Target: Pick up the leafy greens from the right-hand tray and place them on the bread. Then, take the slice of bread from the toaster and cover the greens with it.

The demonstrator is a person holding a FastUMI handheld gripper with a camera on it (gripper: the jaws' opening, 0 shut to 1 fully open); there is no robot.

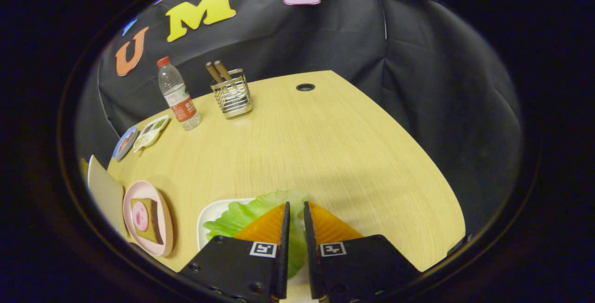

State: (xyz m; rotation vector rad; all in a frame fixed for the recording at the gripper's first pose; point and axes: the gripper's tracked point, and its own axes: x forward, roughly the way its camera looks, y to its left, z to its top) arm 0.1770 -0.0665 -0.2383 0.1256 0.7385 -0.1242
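My gripper (pixel 296 204) hangs over a white tray (pixel 207 219) near the table's front edge. A leaf of light green leafy greens (pixel 246 214) lies on that tray and runs into the narrow gap between my fingers, which stand nearly together and pinch it. Part of the leaf is hidden under the fingers. Left of the tray is a pink plate (pixel 162 242) holding a slice of bread (pixel 153 231) topped with a round pink slice (pixel 140 216). A cream boxy object (pixel 104 194), perhaps the toaster, stands just beyond the plate at the table's left edge.
At the table's far left stand a water bottle (pixel 179 96) and a wire holder (pixel 232 96) with two brown sticks. Two small dishes (pixel 151 131) lie near the bottle. A cable hole (pixel 305 87) sits at the back; bare wood table (pixel 334 154) stretches ahead.
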